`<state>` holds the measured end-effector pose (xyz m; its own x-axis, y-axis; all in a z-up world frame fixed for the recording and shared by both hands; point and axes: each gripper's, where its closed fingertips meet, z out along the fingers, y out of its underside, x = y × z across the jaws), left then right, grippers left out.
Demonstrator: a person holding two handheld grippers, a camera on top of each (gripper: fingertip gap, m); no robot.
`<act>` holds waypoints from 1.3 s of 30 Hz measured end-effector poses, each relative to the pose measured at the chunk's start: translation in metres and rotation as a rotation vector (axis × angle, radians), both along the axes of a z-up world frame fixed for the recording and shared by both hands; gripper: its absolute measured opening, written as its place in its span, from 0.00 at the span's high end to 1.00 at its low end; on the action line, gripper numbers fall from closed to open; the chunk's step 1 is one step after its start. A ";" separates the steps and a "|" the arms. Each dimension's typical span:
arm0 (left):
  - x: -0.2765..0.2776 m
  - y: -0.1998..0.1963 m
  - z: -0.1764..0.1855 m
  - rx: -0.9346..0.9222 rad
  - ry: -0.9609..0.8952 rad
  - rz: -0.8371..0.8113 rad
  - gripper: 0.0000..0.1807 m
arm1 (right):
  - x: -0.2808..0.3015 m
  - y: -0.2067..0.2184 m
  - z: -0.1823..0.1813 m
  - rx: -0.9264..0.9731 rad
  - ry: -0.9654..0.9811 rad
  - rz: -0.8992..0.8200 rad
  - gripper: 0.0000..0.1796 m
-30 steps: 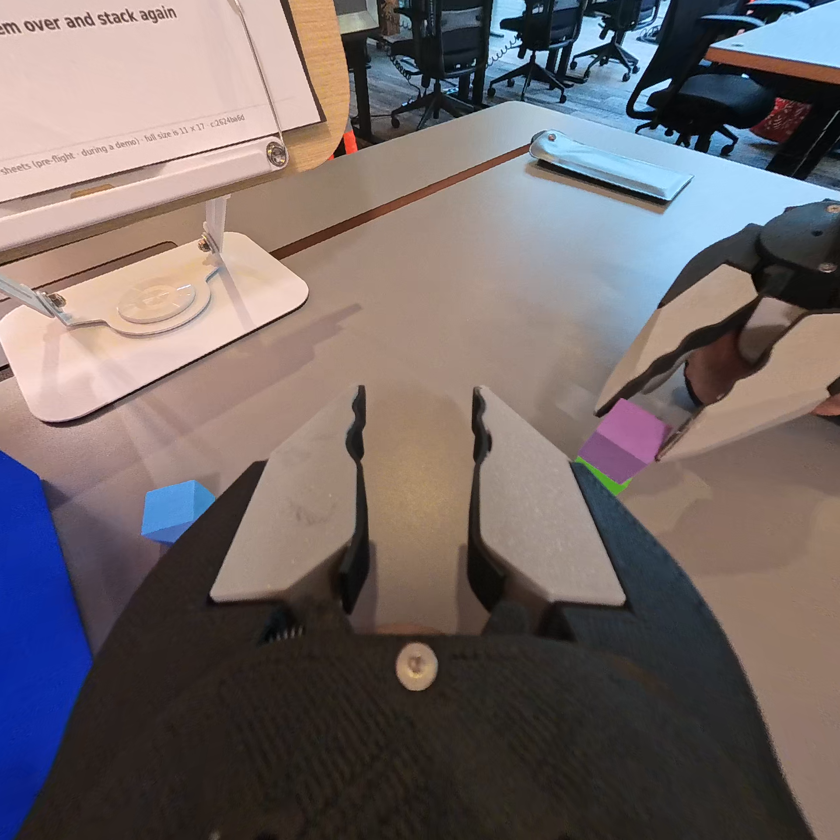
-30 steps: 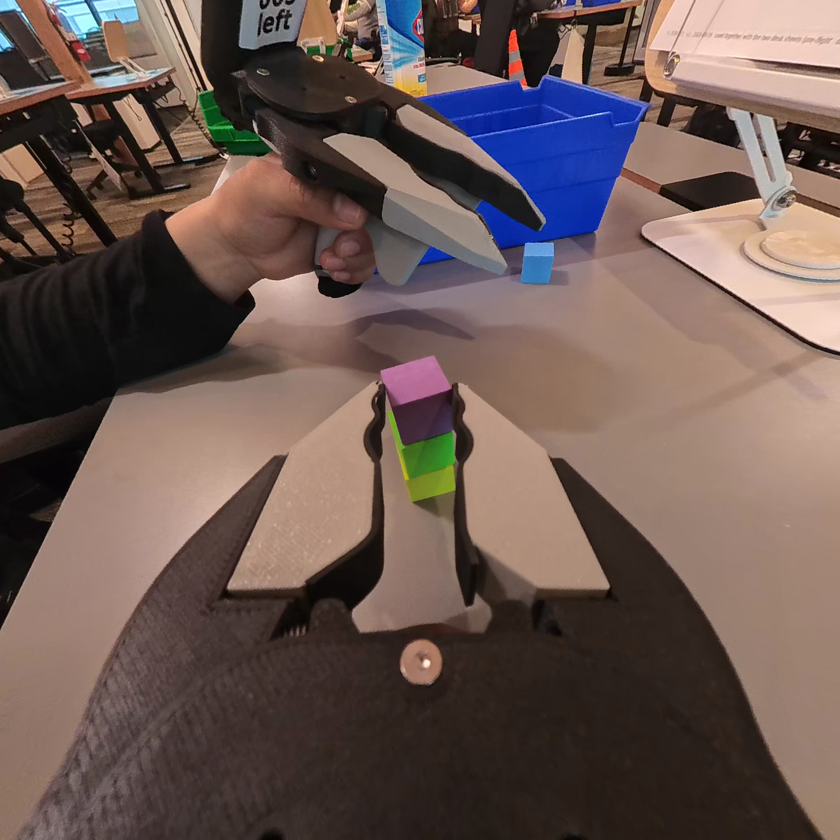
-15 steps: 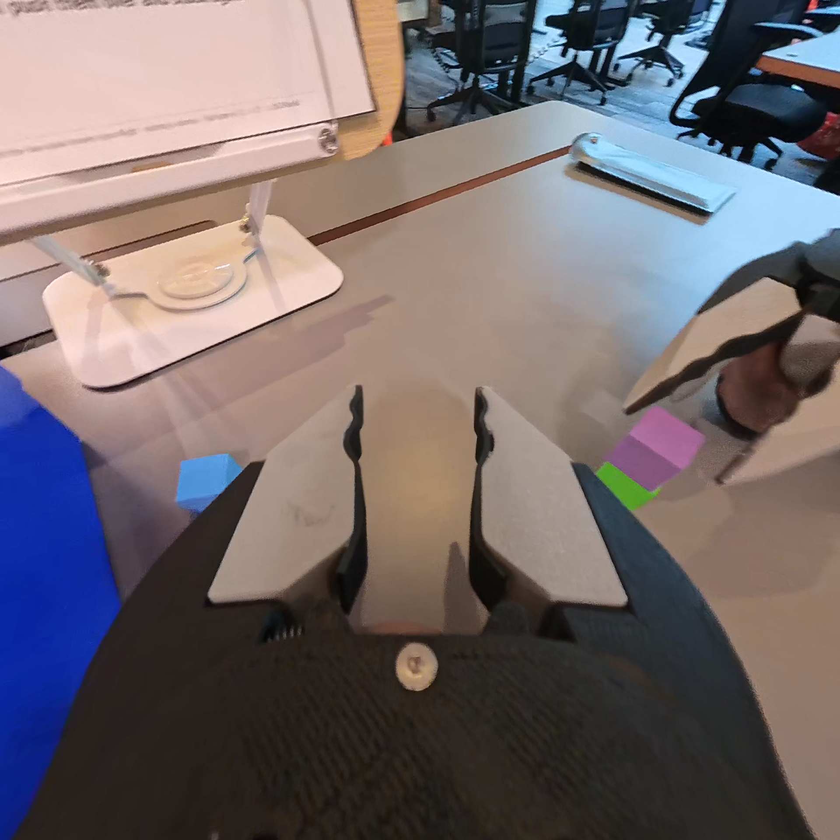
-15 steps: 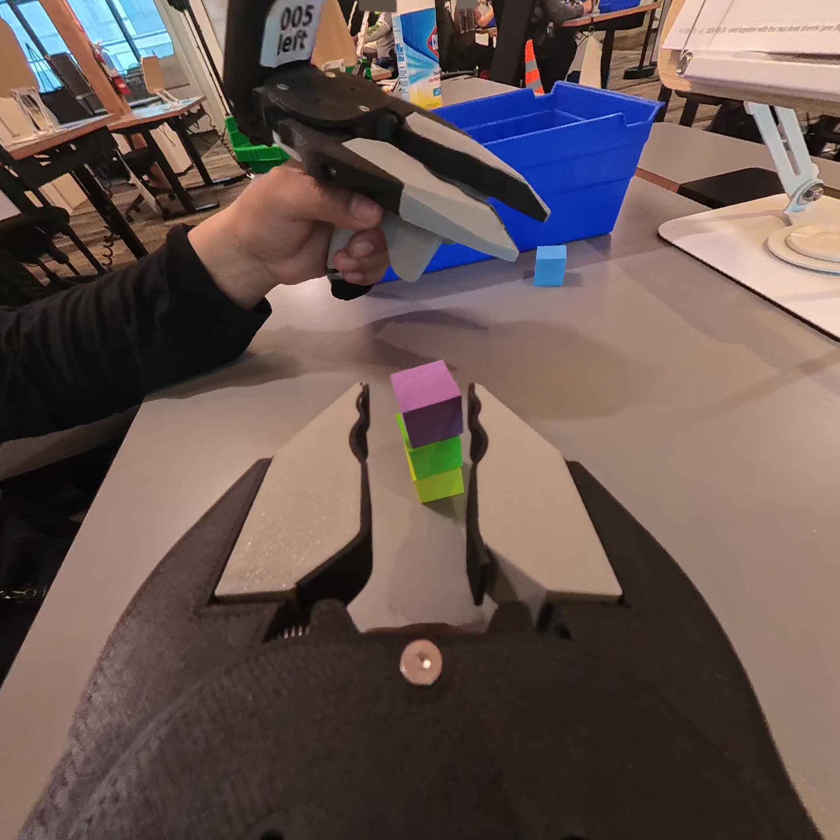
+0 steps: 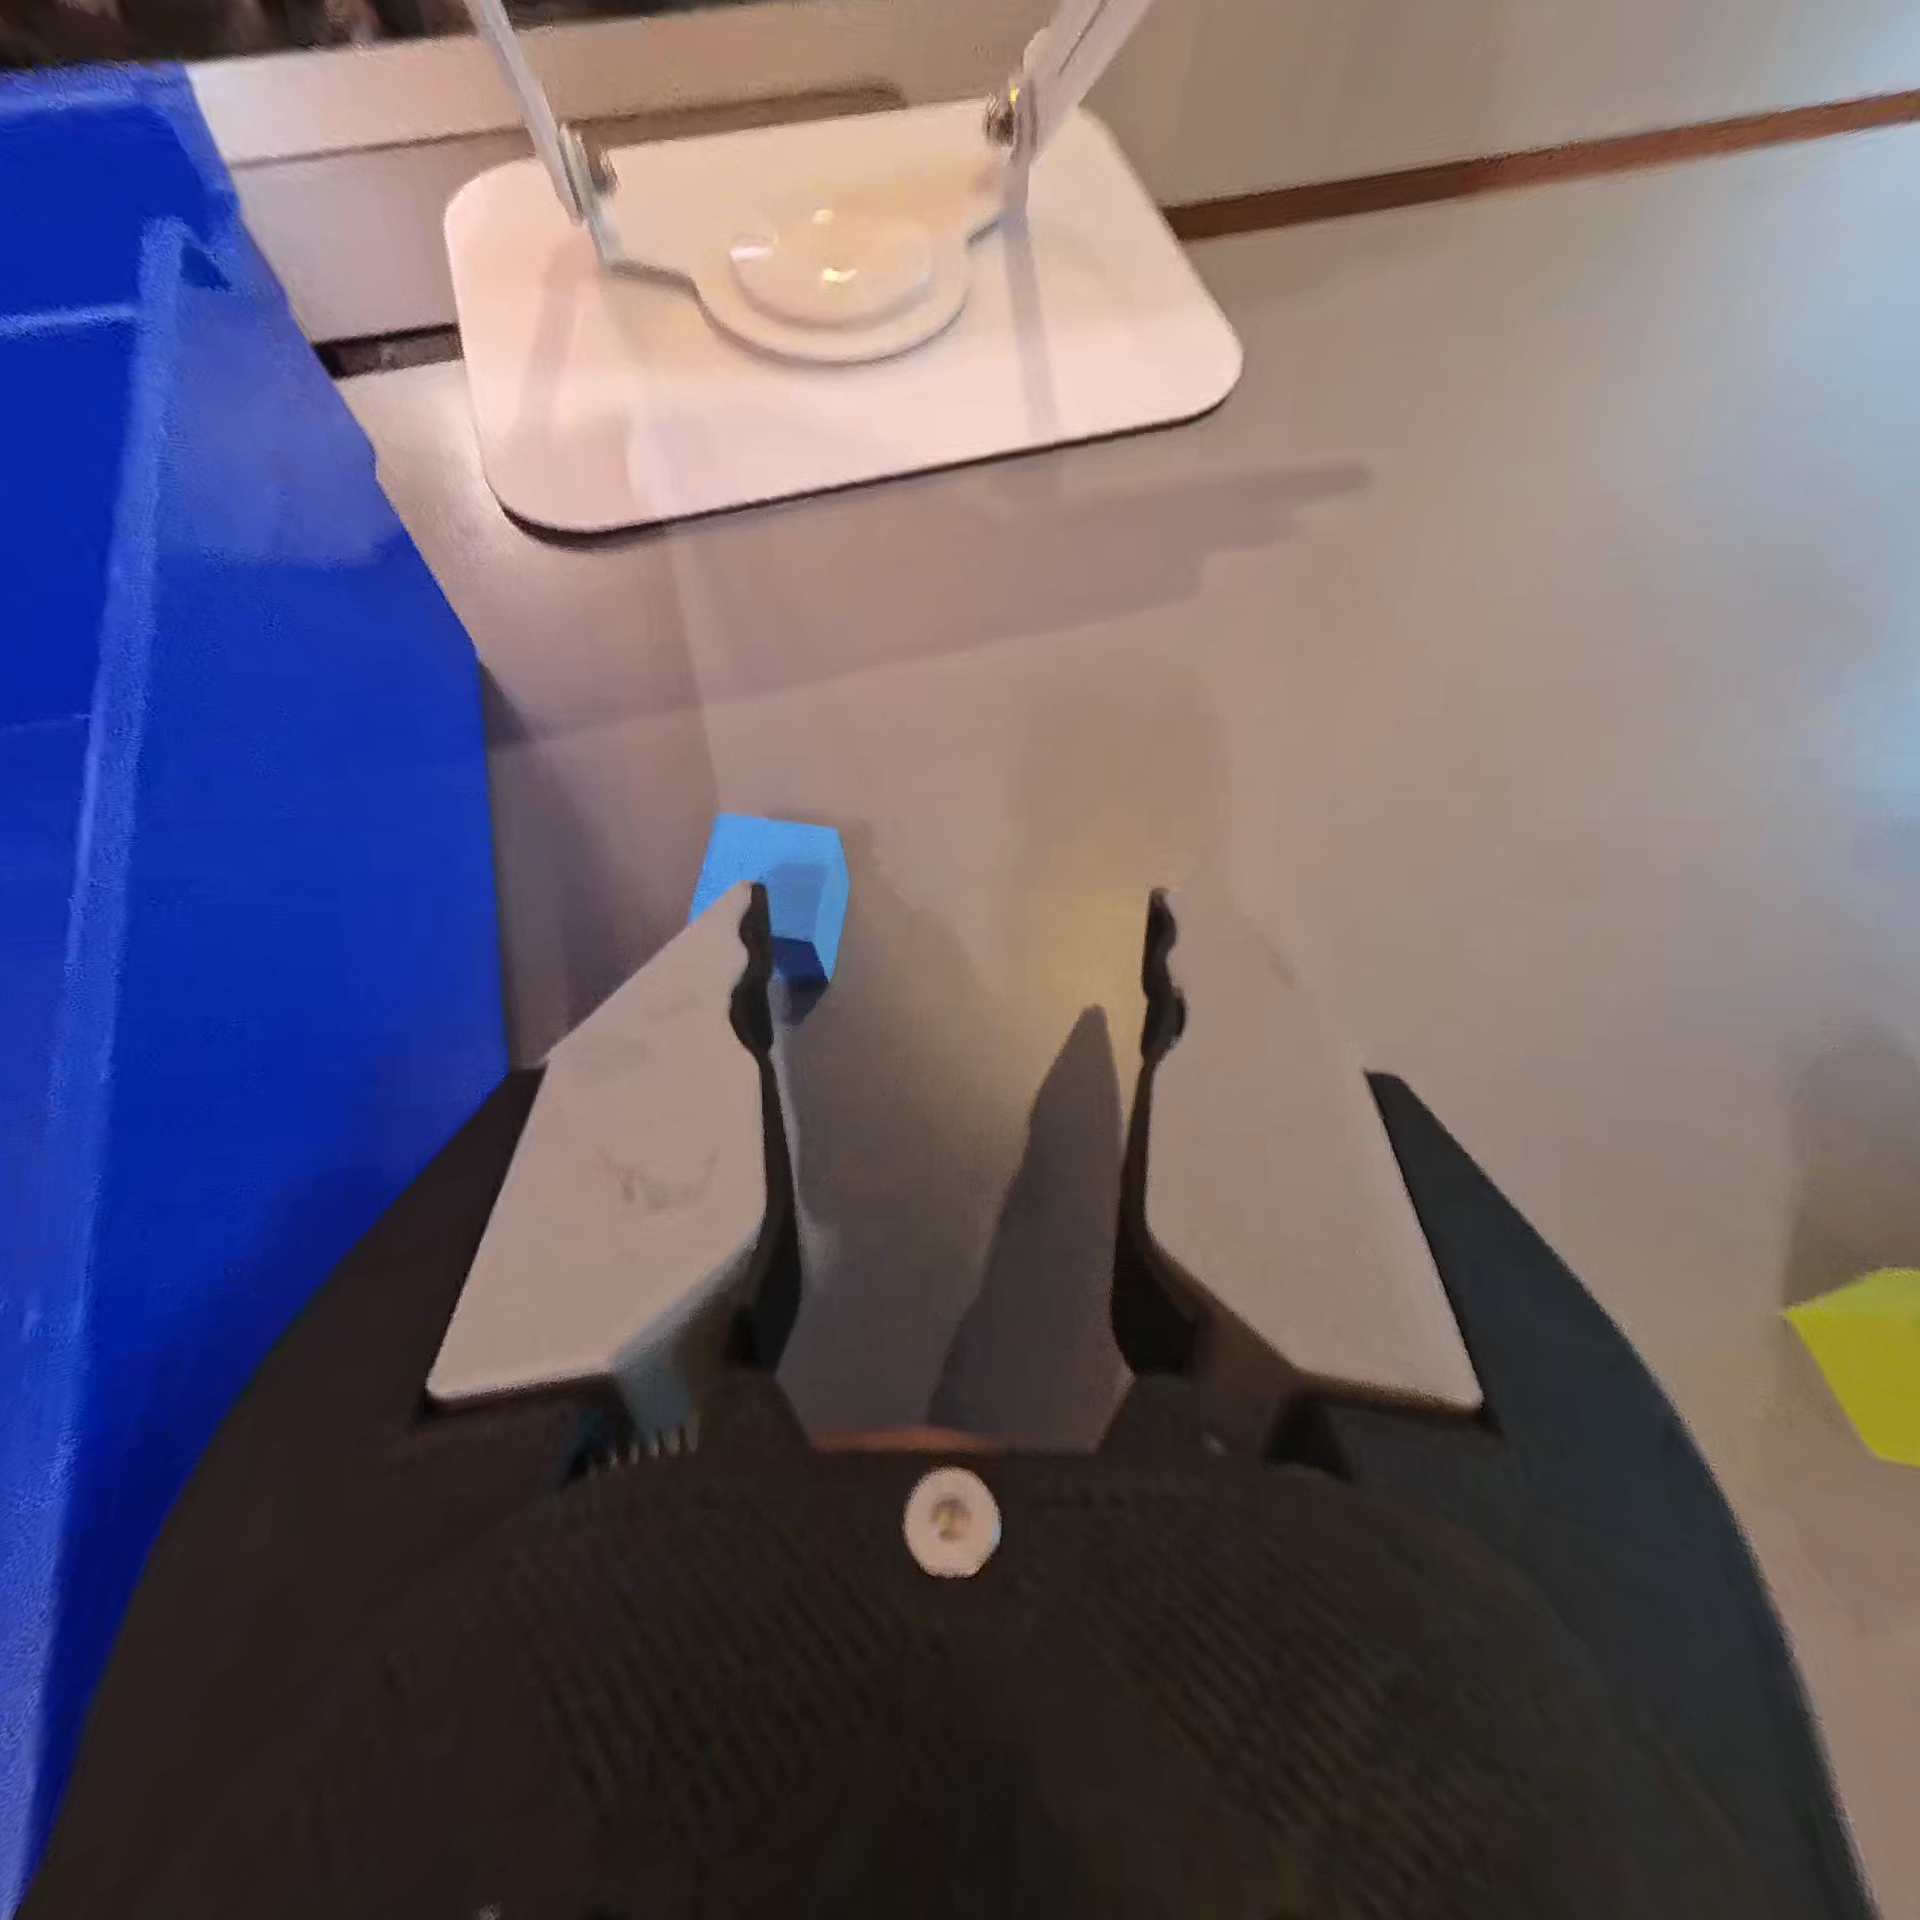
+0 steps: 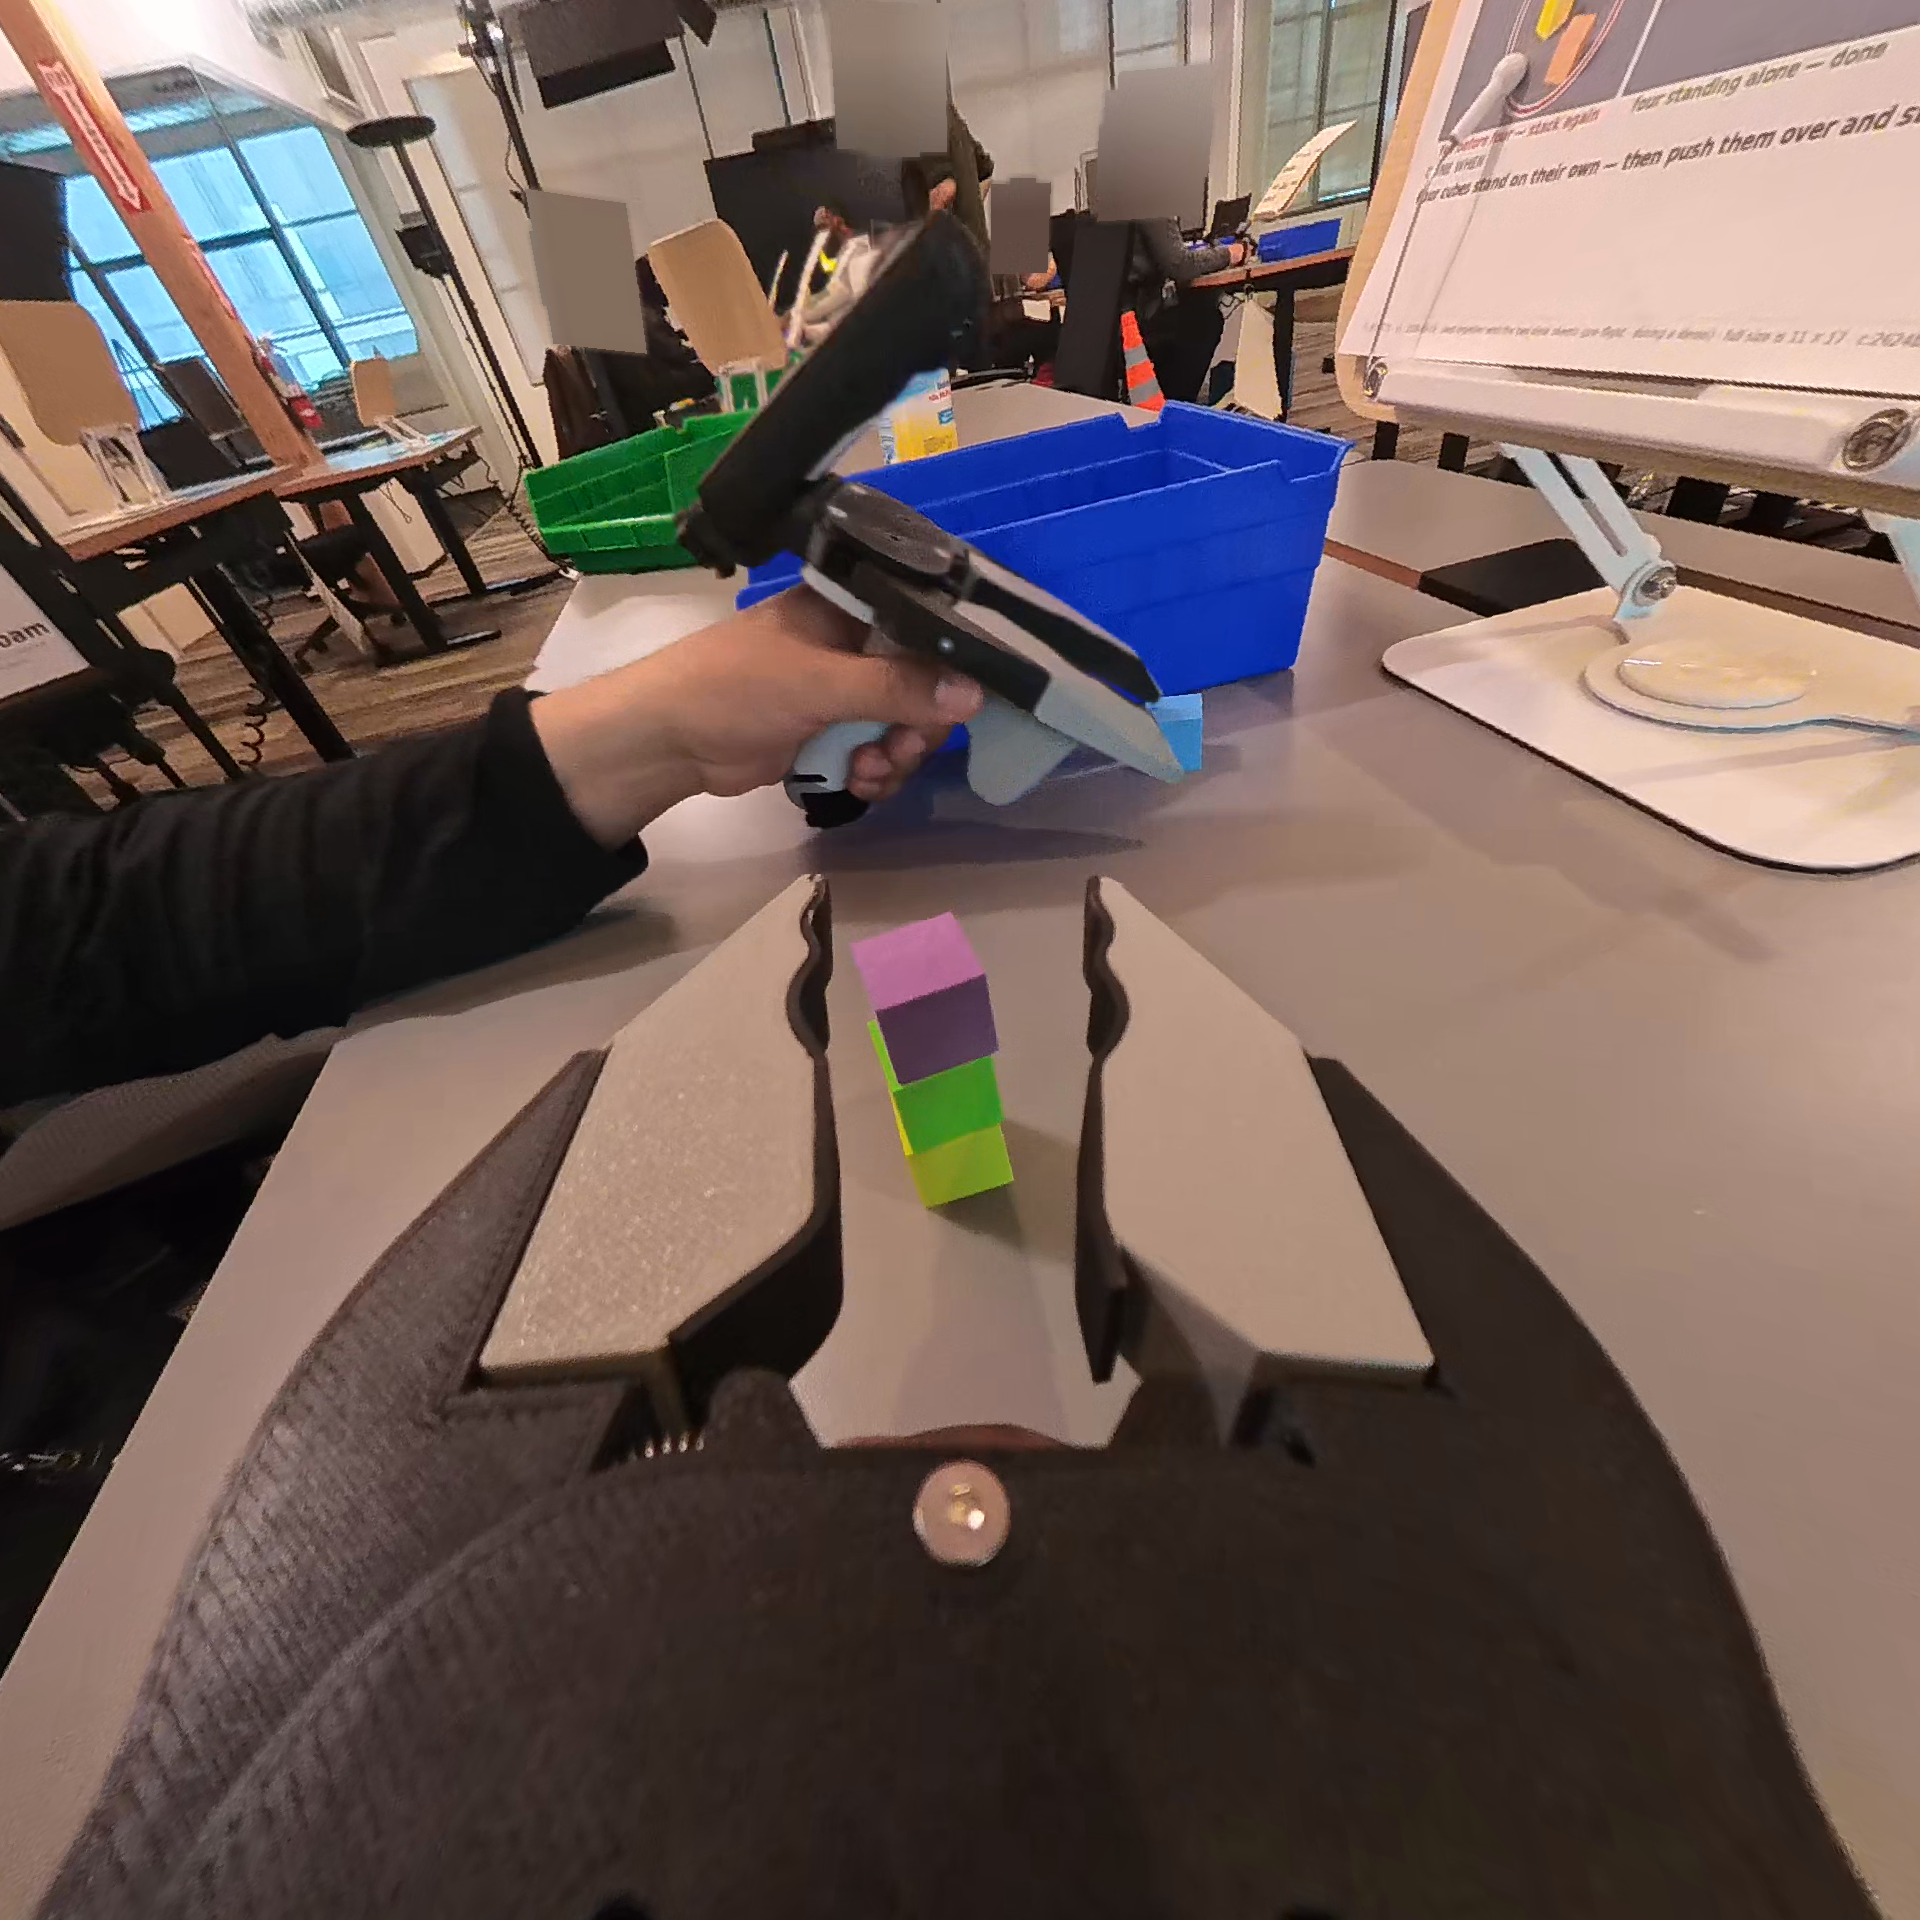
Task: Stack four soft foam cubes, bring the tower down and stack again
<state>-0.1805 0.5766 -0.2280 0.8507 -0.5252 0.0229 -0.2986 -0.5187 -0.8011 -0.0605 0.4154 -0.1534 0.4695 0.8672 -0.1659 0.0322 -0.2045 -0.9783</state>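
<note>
A tower of three foam cubes stands on the grey table: purple cube point(image 6: 925, 987) on top, green cube point(image 6: 943, 1101) in the middle, yellow-green cube point(image 6: 961, 1166) at the bottom. My right gripper point(image 6: 956, 914) is open, its fingers either side of the tower and apart from it. A light blue cube point(image 5: 779, 883) lies on the table by the blue bin. My left gripper point(image 5: 951, 914) is open and tilted down, its left fingertip in front of that cube. In the right wrist view the left gripper point(image 6: 1132, 717) hides most of the blue cube point(image 6: 1184, 727). The yellow-green cube point(image 5: 1870, 1371) shows at the left view's right edge.
A blue bin point(image 5: 208, 831) stands left of the blue cube, also in the right wrist view point(image 6: 1122, 551). A white stand base point(image 5: 831, 322) with a sign board point(image 6: 1662, 208) sits behind. A green bin point(image 6: 623, 509), chairs and people are beyond the table. The yellow-green cube point(image 5: 1870, 1371) is closer to my right gripper, around 10 centimetres from its tips; the left tips are 15 centimetres off.
My left gripper has swung left and down to the light blue cube and opened wider. My right gripper has let go of the purple cube, opened and drawn back a little.
</note>
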 end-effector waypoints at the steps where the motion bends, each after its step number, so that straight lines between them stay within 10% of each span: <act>1: -0.003 0.006 -0.002 0.008 0.029 0.022 0.63 | 0.000 0.000 0.000 0.002 -0.002 0.002 0.74; 30: -0.022 0.047 -0.021 -0.089 0.311 0.125 0.66 | -0.007 -0.005 0.004 -0.001 -0.001 0.031 0.76; 39: 0.004 0.014 -0.017 0.004 0.242 -0.069 0.82 | -0.001 -0.003 0.008 -0.005 0.019 0.015 0.77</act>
